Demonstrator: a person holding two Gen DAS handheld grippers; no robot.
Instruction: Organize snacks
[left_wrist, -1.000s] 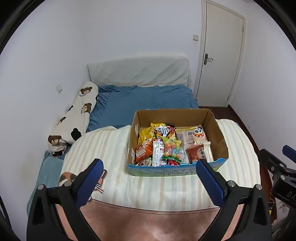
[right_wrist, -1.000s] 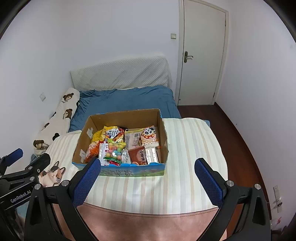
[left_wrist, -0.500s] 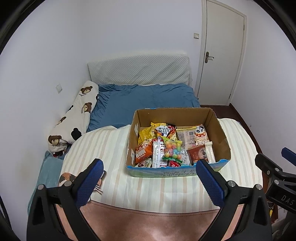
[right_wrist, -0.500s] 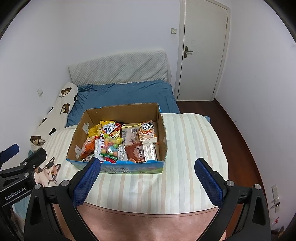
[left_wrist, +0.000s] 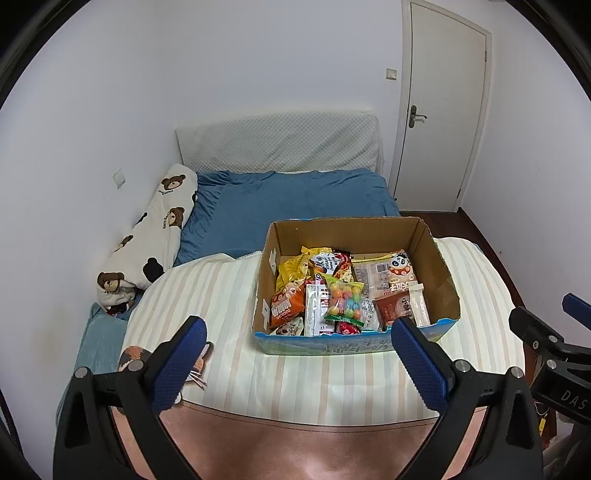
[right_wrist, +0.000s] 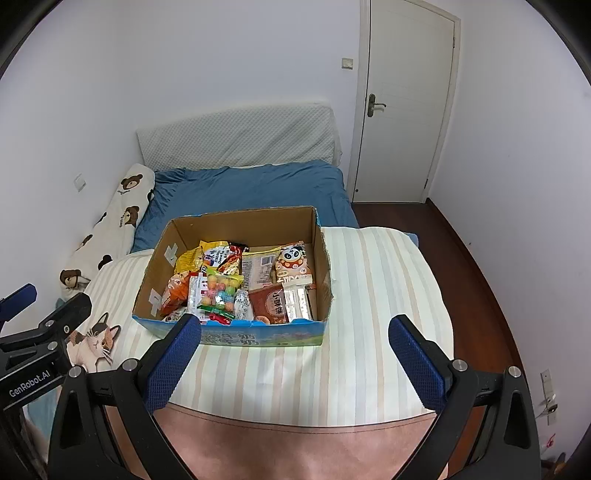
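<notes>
Well, both claws gape short of the snack box (left_wrist: 354, 345); bedspread (left_wrist: 221, 295) bare alongside.

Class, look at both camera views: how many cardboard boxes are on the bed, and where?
1. The cardboard box sits on the striped blanket, holding snack packets, ahead of both open grippers: left gripper, right gripper. No others visible.

A: What is your box (left_wrist: 436, 273) made of?

B: Brown matt cardboard, with a blue printed front. Your snack packets (left_wrist: 343, 295) inside are shiny plastic and crinkly foil.

A: And under it?

B: Soft striped cloth (left_wrist: 221, 291), then smooth blue cloth (left_wrist: 288, 203) far back. Your gripper pads (right_wrist: 171, 363) are blue bumpy rubber on black matt plastic, with shiny metal screws. The floor (right_wrist: 476, 273) is glossy dark wood.
</notes>
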